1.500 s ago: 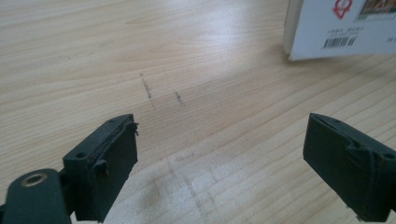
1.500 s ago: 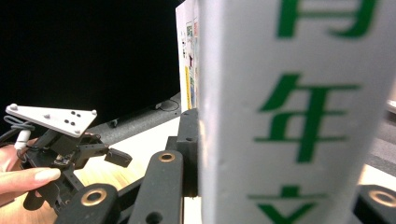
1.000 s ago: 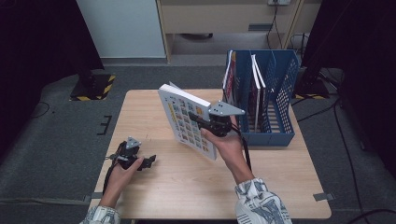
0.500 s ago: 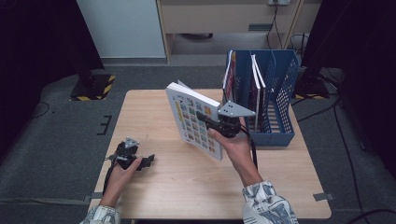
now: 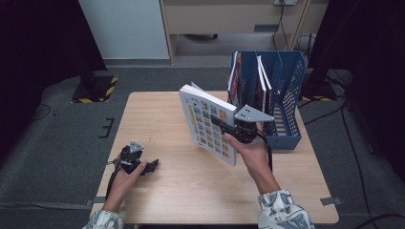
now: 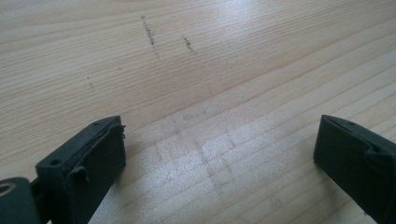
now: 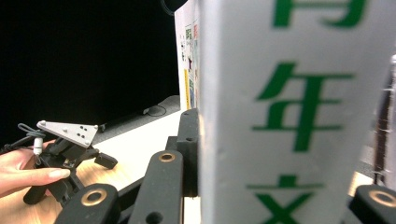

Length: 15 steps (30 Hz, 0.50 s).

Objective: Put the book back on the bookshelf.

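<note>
Since a second ago the right gripper has carried the book a little toward the blue rack, and the book now stands more upright, lifted above the table. The left gripper rests in the same spot near the table's front left corner; its jaws have just been opening and now stand wide apart with nothing between them.

The left gripper view shows bare wood grain with a few dark scuffs between its two jaws. The right gripper view shows its jaws clamped on the book's white spine, printed with large green characters, and farther off the person's left hand around the other gripper, resting on the tabletop. The high view shows the book's cover as a grid of small coloured pictures.

The rack stands at the table's far right edge. Two or three thin books stand upright in it, though which compartments is hard to tell from this angle.
</note>
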Available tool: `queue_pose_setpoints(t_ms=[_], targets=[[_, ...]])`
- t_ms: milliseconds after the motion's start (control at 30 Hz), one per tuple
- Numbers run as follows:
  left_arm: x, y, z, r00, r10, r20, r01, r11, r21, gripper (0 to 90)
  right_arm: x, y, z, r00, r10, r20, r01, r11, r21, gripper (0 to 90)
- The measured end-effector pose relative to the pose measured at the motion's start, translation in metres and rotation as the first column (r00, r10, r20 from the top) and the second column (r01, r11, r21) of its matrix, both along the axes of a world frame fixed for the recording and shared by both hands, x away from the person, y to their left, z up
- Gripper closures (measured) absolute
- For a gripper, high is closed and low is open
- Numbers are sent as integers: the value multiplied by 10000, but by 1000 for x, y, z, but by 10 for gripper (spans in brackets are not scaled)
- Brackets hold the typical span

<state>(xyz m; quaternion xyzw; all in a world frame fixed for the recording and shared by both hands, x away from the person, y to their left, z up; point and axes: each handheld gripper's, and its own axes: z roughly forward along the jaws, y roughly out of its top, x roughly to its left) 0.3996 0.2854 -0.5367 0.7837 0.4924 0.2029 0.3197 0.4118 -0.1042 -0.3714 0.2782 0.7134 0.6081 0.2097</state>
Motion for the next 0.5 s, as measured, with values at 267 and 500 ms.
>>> queue_pose_setpoints(t_ms=[267, 500], targets=[[-2, -2, 0, 9993, 381, -4, -381, 9993, 4, 4, -7, -13, 0, 10000, -59, 6, 59, 10000, 38, 740], [-2, -2, 0, 9993, 367, -31, -367, 9993, 20, 0, -14, -28, 0, 9999, -154, 15, 154, 9999, 48, 741]])
